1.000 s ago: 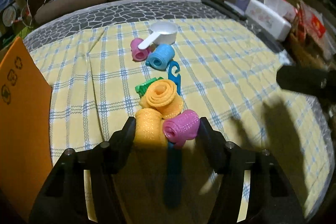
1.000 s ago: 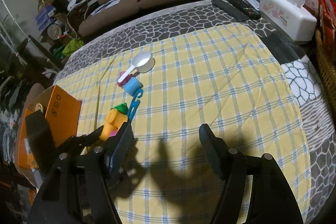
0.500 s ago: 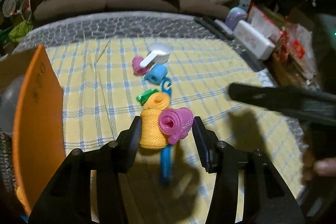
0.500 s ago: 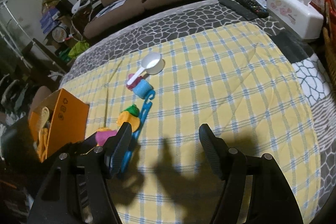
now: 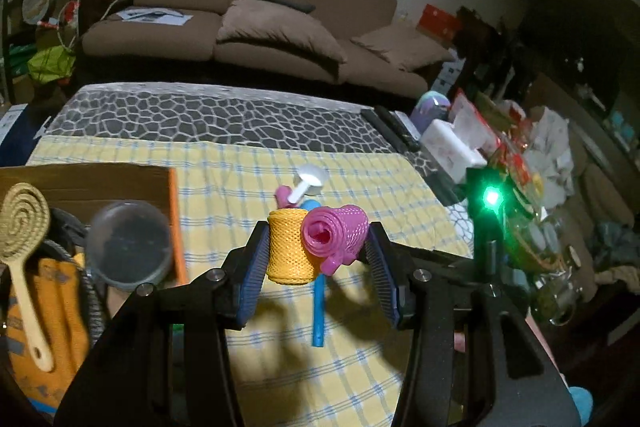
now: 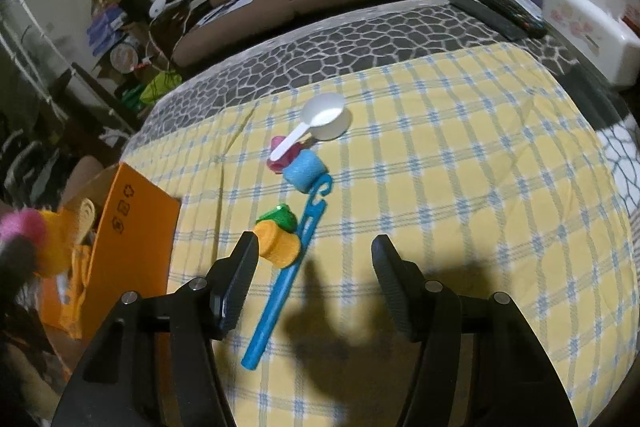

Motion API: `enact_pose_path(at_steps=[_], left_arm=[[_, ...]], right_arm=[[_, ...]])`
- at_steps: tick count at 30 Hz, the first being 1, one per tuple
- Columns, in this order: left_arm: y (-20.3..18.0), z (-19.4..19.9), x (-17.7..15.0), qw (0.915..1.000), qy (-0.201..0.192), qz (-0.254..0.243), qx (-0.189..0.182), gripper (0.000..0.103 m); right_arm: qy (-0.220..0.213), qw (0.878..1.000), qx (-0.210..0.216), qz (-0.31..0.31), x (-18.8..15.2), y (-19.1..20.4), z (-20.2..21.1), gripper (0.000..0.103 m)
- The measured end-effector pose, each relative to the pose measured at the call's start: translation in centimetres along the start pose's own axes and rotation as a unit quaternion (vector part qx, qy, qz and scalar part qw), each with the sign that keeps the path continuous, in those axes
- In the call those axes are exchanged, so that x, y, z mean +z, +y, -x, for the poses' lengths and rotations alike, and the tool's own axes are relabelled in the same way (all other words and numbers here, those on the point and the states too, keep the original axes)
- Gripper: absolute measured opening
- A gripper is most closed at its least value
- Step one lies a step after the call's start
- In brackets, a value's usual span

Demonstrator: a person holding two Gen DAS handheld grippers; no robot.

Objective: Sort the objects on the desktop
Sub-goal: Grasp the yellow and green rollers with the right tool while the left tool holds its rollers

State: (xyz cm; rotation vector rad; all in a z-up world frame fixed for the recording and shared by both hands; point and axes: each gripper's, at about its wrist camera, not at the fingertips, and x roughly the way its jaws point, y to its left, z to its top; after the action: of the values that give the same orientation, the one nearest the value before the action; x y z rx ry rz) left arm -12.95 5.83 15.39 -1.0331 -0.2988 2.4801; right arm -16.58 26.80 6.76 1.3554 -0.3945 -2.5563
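Note:
My left gripper [image 5: 318,239] is shut on two mesh rolls side by side, a yellow one [image 5: 286,251] and a pink one [image 5: 336,235]. It holds them in the air beside the open orange box [image 5: 174,211]. On the checked cloth lie a yellow-orange roll [image 6: 280,247], a green roll [image 6: 278,217], a blue roll [image 6: 306,171], a pink roll [image 6: 280,157], a white scoop [image 6: 324,117] and a long blue hook stick [image 6: 288,279]. My right gripper [image 6: 315,241] hovers over the stick with its jaws closing and nothing pressed between them. Its left fingertip is beside the yellow-orange roll.
The orange box [image 6: 132,223] stands at the table's left edge and holds a woven paddle [image 5: 24,227] and a round clear lid [image 5: 130,243]. A white tissue box [image 6: 584,27] and remotes [image 6: 500,11] lie at the far right. A brown sofa stands behind.
My left gripper closed on the yellow and pink rolls, lifted them off the cloth and carried them left towards the box. My right gripper slid left towards the remaining pile and its jaws narrowed.

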Motion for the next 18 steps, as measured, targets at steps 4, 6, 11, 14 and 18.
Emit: enact_pose_path(at_steps=[4, 6, 11, 14, 18], left_arm=[[1.2, 0.7, 0.3, 1.0, -0.005, 0.007, 0.005, 0.046], [1.5, 1.1, 0.4, 0.9999, -0.007, 0.008, 0.005, 0.046], [2.3, 1.4, 0.4, 0.9999, -0.009, 0.012, 0.002, 0.046], [2.9, 1.6, 0.3, 0.9998, -0.009, 0.017, 0.001, 0.046], [3.8, 1.8, 0.6, 0.9996, -0.012, 0.024, 0.003, 0.046]], right_arm=[[-0.004, 0.999, -0.016, 0.034, -0.2, 2.1, -1.5, 0.062], [-0.007, 0.998, -0.022, 0.051, -0.3, 3.0, -2.4, 0.066], [-0.007, 0.995, -0.051, 0.082, -0.9, 5.0, -4.8, 0.066], [-0.018, 0.993, -0.068, 0.093, -0.8, 5.7, -5.9, 0.066], [-0.027, 0.99, -0.083, 0.112, -0.7, 6.4, -7.4, 0.066]])
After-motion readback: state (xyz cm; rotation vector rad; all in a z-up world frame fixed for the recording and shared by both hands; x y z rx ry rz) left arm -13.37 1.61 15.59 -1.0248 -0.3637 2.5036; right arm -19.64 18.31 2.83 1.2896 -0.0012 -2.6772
